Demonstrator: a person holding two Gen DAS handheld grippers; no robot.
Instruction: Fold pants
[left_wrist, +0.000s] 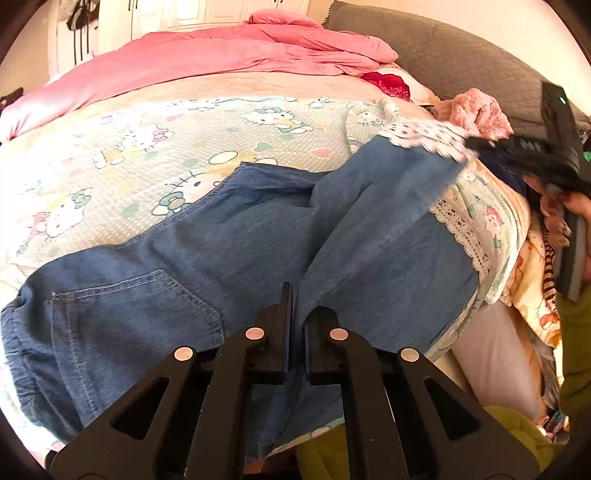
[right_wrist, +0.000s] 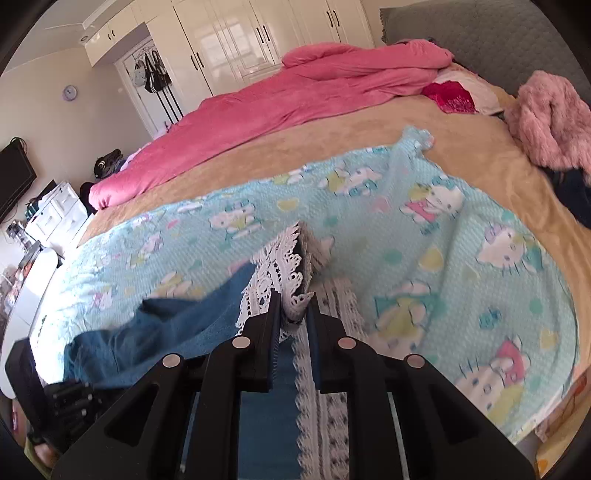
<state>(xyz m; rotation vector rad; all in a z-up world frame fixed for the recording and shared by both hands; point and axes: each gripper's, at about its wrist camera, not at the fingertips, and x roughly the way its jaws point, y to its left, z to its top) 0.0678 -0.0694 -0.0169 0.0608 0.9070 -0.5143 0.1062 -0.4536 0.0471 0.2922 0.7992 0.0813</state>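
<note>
Blue denim pants (left_wrist: 221, 240) with white lace cuffs lie across a Hello Kitty blanket (left_wrist: 147, 147) on the bed, waist and back pocket at the left. My left gripper (left_wrist: 301, 310) is shut on a raised fold of denim near the seat. In the right wrist view my right gripper (right_wrist: 293, 306) is shut on a bunched lace cuff (right_wrist: 284, 258), lifted off the blanket, with the blue leg (right_wrist: 166, 332) trailing away to the left. From the left wrist view that cuff (left_wrist: 424, 136) looks blurred at the far right. The second cuff (left_wrist: 461, 229) lies flat near the bed's edge.
A pink duvet (left_wrist: 221, 55) is heaped along the far side of the bed. A fluffy pink garment (right_wrist: 546, 122) and dark clothes lie by the grey headboard (left_wrist: 461, 55). White wardrobes (right_wrist: 240, 37) stand behind. A person's hand (left_wrist: 576, 210) is at the right edge.
</note>
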